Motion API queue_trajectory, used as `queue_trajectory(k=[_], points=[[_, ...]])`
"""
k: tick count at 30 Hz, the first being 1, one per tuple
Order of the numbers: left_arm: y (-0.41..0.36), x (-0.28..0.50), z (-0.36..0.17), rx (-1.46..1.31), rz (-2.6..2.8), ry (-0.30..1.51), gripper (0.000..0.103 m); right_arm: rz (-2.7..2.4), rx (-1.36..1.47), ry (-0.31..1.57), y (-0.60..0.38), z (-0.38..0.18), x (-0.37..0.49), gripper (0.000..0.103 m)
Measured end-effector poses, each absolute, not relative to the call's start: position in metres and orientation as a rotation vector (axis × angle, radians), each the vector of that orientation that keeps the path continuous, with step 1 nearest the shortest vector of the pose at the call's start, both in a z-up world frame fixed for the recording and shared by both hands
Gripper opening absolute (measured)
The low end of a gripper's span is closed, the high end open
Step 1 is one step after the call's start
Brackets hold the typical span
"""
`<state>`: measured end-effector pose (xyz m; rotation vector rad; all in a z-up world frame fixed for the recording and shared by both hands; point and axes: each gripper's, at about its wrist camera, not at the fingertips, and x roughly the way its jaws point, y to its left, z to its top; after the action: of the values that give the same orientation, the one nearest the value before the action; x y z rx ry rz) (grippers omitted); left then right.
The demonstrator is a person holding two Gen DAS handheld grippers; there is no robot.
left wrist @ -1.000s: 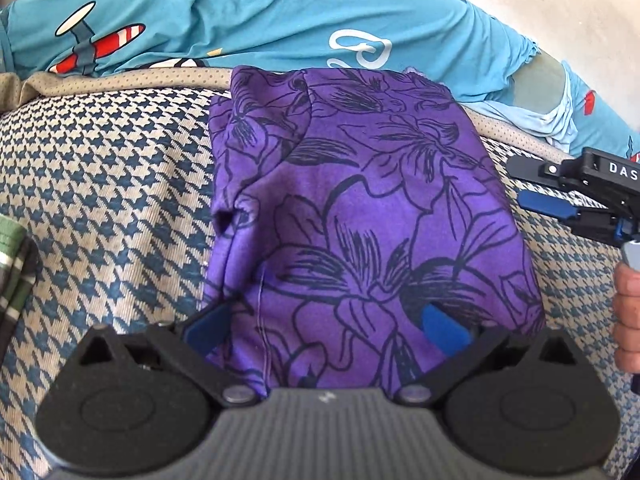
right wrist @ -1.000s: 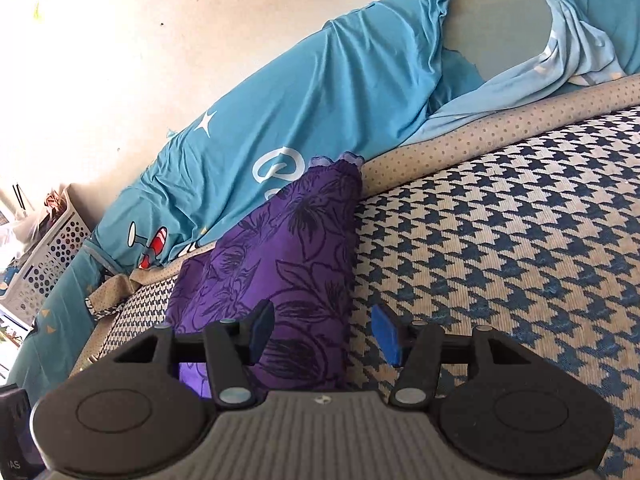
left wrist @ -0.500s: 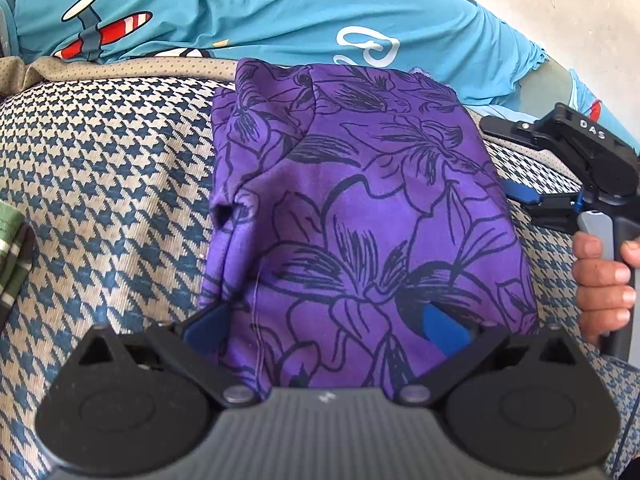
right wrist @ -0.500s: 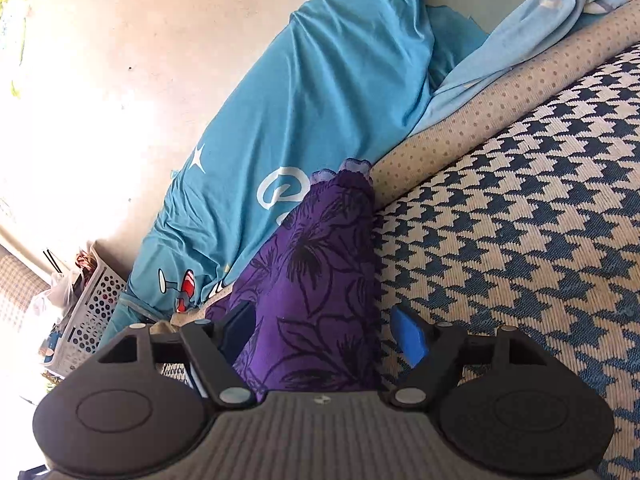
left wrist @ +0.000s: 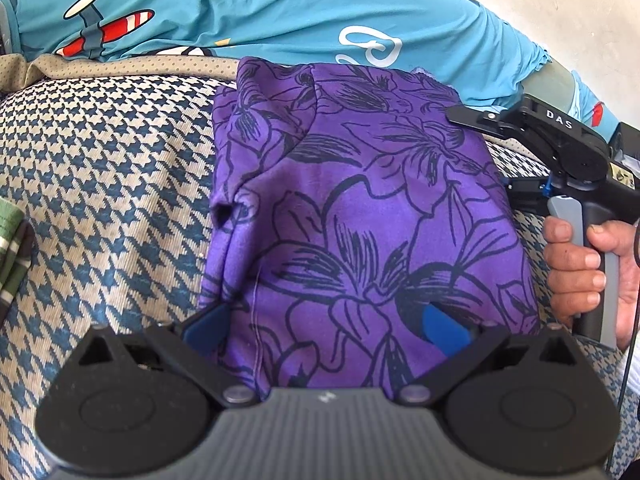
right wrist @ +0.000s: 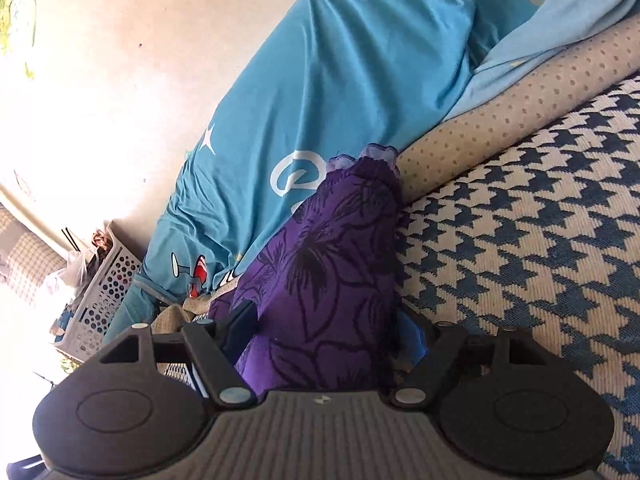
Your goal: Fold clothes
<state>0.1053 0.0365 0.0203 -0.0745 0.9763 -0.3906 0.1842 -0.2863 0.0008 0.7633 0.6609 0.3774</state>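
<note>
**Two grippers now at the purple cloth, one at each side**

Your purple floral garment (left wrist: 360, 216) lies as a tall folded panel down the middle of the left wrist frame, on the houndstooth cover (left wrist: 100, 168), with its far end against the blue printed sheet (left wrist: 280, 12) at the top. It is thin and smooth, a little shiny, black lily outlines on violet, with a small puckered gap on its left edge and a seam running down near the lower left.

A second ago your right gripper (left wrist: 476, 118) sat clear of the cloth at the right edge of that frame. It has since come in, and its upper finger now lies over the panel's upper right corner. In the right wrist view the right gripper's (right wrist: 324, 332) jaws stand spread with the cloth's thick edge between them, not yet pinched. Your left gripper (left wrist: 324, 320) has stayed put, jaws spread over the near hem.

I judge you are set to take hold for another fold or a lift; which one, the frames do not settle.

A woven, coarse cover grips the cloth; a green striped item (left wrist: 12, 256) sits at the left edge.
</note>
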Motion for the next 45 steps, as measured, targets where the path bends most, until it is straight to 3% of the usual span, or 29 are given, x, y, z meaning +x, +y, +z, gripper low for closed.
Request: queue_trajectory(k=[5,7,9,12,23,35,40,45], points=[[0.032,0.105,0.019,-0.050,-0.380,0.974,0.103,0.406,0.711,0.673,-0.273,-0.001,0.196,0.060],[0.030,0.104,0.019,-0.038,-0.375,0.972,0.103,0.403,0.700,0.680,-0.269,-0.002,0.200,0.049],[0.029,0.104,0.019,-0.023,-0.370,0.970,0.103,0.394,0.707,0.686,-0.268,-0.003,0.200,0.025],[0.025,0.103,0.018,0.006,-0.362,0.967,0.103,0.380,0.720,0.683,-0.268,-0.004,0.198,0.017],[0.012,0.098,0.027,-0.003,-0.436,0.956,0.103,0.189,0.542,0.570,-0.260,0.052,0.161,0.013],[-0.016,0.073,0.038,-0.017,-0.679,0.961,0.103,-0.131,0.447,0.462,-0.329,0.101,0.083,0.013],[-0.021,0.059,0.039,-0.013,-0.725,0.959,0.103,-0.301,0.449,0.480,-0.390,0.094,0.047,0.014],[-0.022,0.052,0.038,0.014,-0.697,0.943,0.103,-0.385,0.454,0.626,-0.424,0.065,0.026,0.023]])
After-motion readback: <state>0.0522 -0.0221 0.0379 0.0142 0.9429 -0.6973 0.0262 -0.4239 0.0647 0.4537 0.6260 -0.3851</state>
